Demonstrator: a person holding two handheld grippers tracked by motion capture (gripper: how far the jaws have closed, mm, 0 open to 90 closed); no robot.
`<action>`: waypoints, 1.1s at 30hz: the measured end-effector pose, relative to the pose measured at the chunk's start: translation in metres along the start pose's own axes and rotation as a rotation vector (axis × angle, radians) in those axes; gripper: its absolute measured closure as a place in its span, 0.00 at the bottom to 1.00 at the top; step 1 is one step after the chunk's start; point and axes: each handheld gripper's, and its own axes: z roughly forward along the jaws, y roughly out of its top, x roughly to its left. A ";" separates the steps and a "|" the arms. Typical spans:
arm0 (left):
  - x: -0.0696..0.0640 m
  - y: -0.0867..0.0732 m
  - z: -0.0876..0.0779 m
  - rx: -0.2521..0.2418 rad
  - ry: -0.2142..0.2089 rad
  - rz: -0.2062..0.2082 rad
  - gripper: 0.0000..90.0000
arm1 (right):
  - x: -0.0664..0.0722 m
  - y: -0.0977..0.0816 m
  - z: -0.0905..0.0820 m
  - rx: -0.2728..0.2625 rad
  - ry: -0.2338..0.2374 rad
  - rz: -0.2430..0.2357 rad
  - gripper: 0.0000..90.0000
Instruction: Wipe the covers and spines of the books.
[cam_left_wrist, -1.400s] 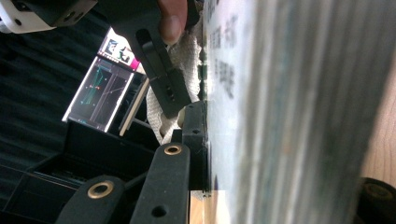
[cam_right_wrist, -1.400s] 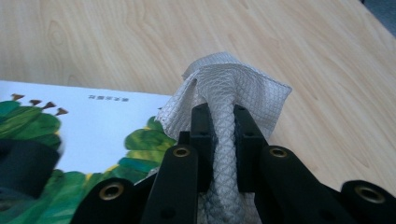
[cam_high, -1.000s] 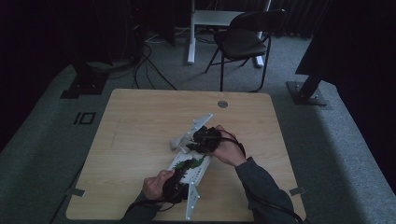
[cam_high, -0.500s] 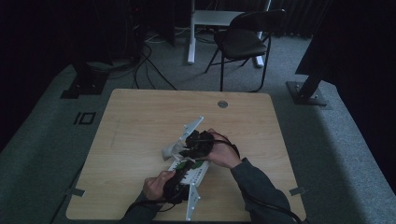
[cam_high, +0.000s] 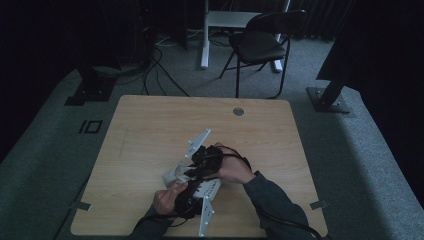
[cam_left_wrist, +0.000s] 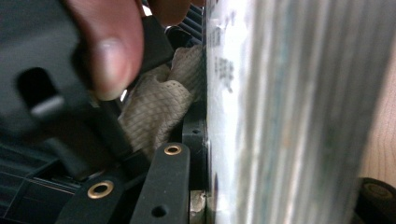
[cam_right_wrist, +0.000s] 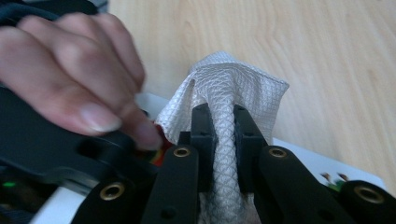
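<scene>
So on the light wooden table (cam_high: 150, 130), the two grippers are crowded together near its front edge, a bit right of the middle. The right gripper (cam_right_wrist: 223, 123) has its black jaws clamped tight on a white, waffle-textured paper wipe (cam_right_wrist: 233, 88), which bunches up between the pads and fans out above them over the table. Under it lies a flat white plastic pack with a bit of green and red print (cam_high: 207, 189), and that's where the wipe seems to sit, at the pack's far end. The left gripper (cam_high: 185, 200) is at the pack's near end; its jaws are pressed in around the edge of the pack, pinning it down. In the left gripper view the wipe (cam_left_wrist: 154, 112) is bunched just beside the pack (cam_left_wrist: 289, 112), with the person's thumb (cam_left_wrist: 112, 60) close in front.
</scene>
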 end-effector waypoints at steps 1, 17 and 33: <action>0.000 0.000 0.000 -0.001 0.001 0.000 0.87 | 0.002 0.001 0.000 -0.007 0.016 -0.005 0.92; 0.003 -0.002 0.001 -0.015 -0.032 -0.058 0.87 | -0.010 -0.008 -0.026 -0.112 -0.148 0.061 0.91; 0.020 -0.012 0.001 -0.031 -0.104 -0.220 0.87 | -0.022 -0.032 -0.068 -0.253 -0.269 0.146 0.91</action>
